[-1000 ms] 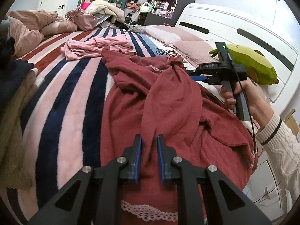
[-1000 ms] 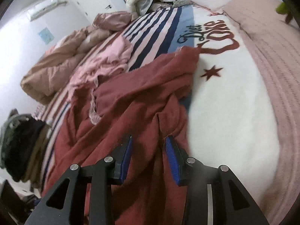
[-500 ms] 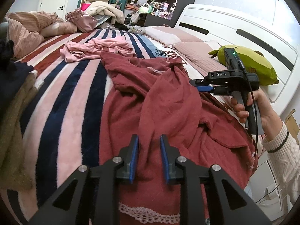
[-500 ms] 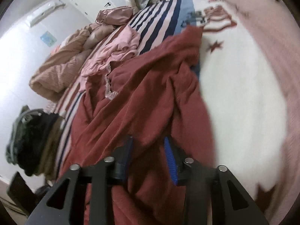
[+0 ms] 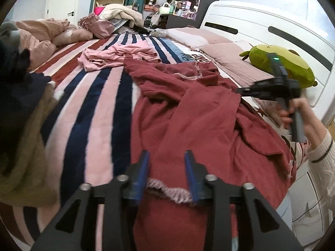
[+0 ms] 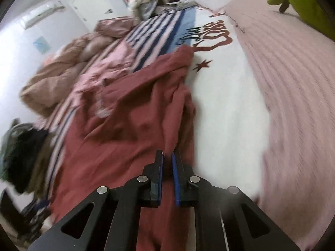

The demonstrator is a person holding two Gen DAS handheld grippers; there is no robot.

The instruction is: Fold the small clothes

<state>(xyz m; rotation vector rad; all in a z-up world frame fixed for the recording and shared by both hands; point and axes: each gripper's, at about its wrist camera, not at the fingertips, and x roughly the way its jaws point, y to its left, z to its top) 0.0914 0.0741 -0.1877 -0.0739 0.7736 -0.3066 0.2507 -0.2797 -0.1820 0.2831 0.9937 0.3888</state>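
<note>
Fingers of the left gripper [image 5: 166, 171] are opening over the lace hem of the red garment [image 5: 205, 121] rumpled on the striped bed [image 5: 100, 108], while the right gripper [image 6: 166, 168] fingers are closing on a red fold

We see garment [image 5: 201, 113] spread on blanket [image 5: 94, 108]; smaller garment [image 5: 117, 56] beyond it; clothes pile [image 5: 23, 113] at left; plush toy [image 5: 280, 64] on pillow [image 5: 230, 58] at right
</note>
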